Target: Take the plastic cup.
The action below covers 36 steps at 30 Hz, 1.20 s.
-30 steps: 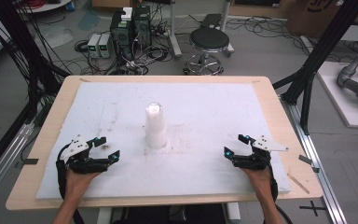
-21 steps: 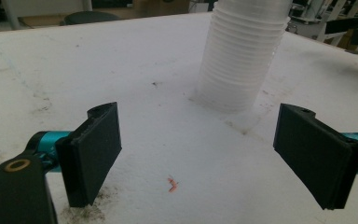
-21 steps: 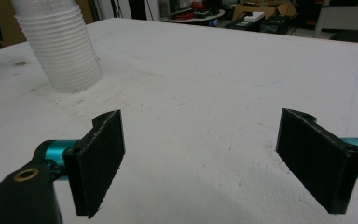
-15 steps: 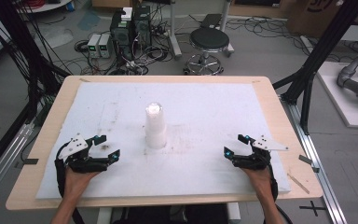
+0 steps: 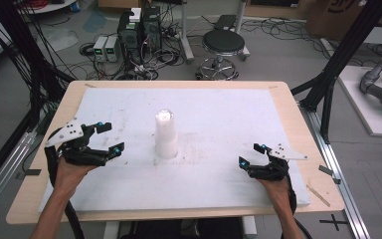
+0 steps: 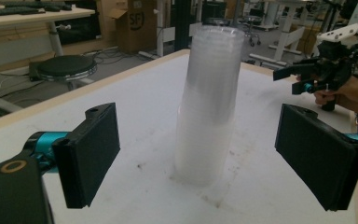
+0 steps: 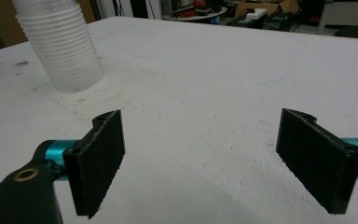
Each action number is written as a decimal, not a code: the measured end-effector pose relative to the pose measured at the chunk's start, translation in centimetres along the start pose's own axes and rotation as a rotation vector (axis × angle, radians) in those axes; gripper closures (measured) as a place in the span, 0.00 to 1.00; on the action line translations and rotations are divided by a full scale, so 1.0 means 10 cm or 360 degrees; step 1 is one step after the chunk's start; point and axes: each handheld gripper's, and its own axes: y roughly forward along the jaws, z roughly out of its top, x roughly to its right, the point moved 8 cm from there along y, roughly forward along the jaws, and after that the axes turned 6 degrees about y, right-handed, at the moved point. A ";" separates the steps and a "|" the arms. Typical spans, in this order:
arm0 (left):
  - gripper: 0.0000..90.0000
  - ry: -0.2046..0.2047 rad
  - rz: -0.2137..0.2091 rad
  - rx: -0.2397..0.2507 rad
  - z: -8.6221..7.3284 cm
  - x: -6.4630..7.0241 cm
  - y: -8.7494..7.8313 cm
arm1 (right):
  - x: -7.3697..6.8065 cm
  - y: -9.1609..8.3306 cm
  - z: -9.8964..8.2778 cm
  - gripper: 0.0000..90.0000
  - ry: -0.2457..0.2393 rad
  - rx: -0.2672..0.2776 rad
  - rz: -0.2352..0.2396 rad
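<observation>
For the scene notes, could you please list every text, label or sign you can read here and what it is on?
"SF": printed on the cardboard box in the left gripper view; any further letters are blurred.
Dark print on the box at the high view's top right: too blurred to read.

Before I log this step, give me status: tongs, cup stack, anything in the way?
Left tongs open, aimed at cup stack, not touching. Right tongs open, nothing between them. Stack upright mid-table. Nothing between tongs and stack.
</observation>
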 end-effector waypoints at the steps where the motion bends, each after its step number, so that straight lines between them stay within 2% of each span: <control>1: 0.15 0.0006 -0.0011 0.0008 0.06 -0.01 0.00 | 0.00 0.00 0.00 0.17 0.0003 -0.0002 -0.0003; 2: 0.15 0.0014 -0.0037 0.0023 0.16 -0.02 0.01 | 0.00 0.00 0.00 0.17 0.0005 -0.0003 -0.0002; 3: 0.15 0.0014 -0.0037 0.0023 0.16 -0.02 0.01 | 0.00 0.00 0.00 0.17 0.0006 -0.0003 -0.0002; 9: 0.15 0.0036 -0.0145 0.0026 0.41 -0.06 0.12 | 0.00 0.00 0.00 0.17 0.0007 -0.0002 -0.0001; 18: 0.15 0.0083 -0.0309 0.0016 0.63 -0.06 0.35 | 0.00 0.00 0.00 0.17 0.0005 0.0002 0.0002; 27: 0.15 0.0119 -0.0498 -0.0023 0.72 -0.03 0.68 | 0.00 0.00 0.00 0.17 0.0000 0.0001 0.0006; 33: 0.15 0.0116 -0.0588 -0.0034 0.68 0.00 0.92 | 0.00 0.00 0.00 0.17 -0.0002 0.0010 0.0006; 36: 0.15 0.0118 -0.0619 -0.0078 0.67 0.00 1.03 | 0.00 0.00 0.00 0.17 0.0005 0.0008 0.0008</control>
